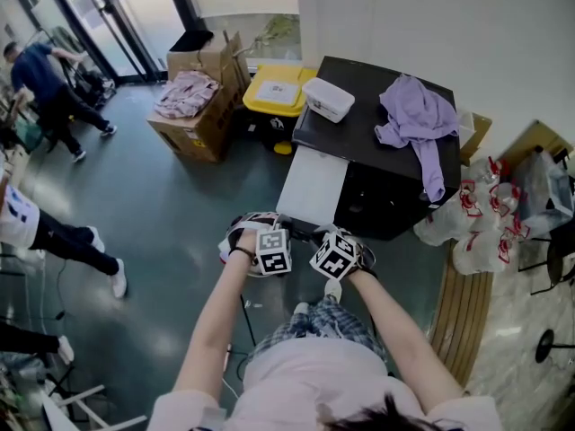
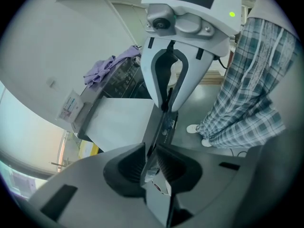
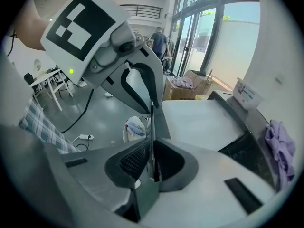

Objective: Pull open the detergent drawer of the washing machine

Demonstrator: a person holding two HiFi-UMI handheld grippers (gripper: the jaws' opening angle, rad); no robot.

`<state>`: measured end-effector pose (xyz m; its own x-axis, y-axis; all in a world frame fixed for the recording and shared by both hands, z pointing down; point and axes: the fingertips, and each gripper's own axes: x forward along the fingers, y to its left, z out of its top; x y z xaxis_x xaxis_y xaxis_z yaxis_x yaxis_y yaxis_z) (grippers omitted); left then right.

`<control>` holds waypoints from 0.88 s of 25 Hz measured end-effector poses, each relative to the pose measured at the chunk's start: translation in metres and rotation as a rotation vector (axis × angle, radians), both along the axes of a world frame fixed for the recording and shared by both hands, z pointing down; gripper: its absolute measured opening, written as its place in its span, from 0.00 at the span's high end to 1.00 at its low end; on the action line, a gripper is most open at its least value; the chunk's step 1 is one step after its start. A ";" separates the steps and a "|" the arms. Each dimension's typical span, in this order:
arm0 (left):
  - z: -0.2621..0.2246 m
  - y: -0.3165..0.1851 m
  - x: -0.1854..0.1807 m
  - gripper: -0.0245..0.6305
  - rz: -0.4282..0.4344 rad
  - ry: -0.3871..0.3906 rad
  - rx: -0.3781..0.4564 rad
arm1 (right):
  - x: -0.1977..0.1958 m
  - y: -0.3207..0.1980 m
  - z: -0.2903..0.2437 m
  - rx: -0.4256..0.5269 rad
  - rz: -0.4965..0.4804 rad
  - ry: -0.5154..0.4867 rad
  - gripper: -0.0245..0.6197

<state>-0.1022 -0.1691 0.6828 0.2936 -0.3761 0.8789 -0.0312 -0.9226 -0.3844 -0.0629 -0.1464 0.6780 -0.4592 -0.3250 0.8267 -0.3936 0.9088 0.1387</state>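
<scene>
A black washing machine (image 1: pixel 386 187) stands ahead of me, and a flat white panel (image 1: pixel 313 185) with a thin grey rim juts out of it toward me. My left gripper (image 1: pixel 287 230) and right gripper (image 1: pixel 317 235) sit side by side at the panel's near edge. In the left gripper view my left gripper (image 2: pixel 151 158) is shut on that thin grey edge, with the right gripper (image 2: pixel 166 106) pinching the same edge just beyond. The right gripper view shows my right gripper (image 3: pixel 151 163) shut on the edge, the left gripper (image 3: pixel 152 106) opposite, and the white panel (image 3: pixel 199 122) to the right.
A purple cloth (image 1: pixel 415 115) and a white box (image 1: pixel 328 99) lie on the machine's top. A yellow bin (image 1: pixel 277 92) and cardboard boxes (image 1: pixel 202 106) stand to the left, plastic bags (image 1: pixel 476 223) to the right. A white bag (image 3: pixel 135 126) lies on the floor. People walk at far left.
</scene>
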 end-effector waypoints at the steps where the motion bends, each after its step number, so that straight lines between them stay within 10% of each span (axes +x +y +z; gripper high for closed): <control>1: -0.001 0.000 0.001 0.85 -0.002 0.009 -0.003 | 0.000 0.000 0.000 -0.004 0.003 -0.006 0.85; 10: -0.034 -0.009 0.006 0.73 -0.064 0.156 0.019 | 0.014 -0.010 -0.036 -0.001 0.126 -0.198 0.68; 22: -0.174 -0.070 0.031 0.73 -0.468 0.914 0.077 | 0.138 -0.058 -0.190 0.346 0.595 -0.725 0.69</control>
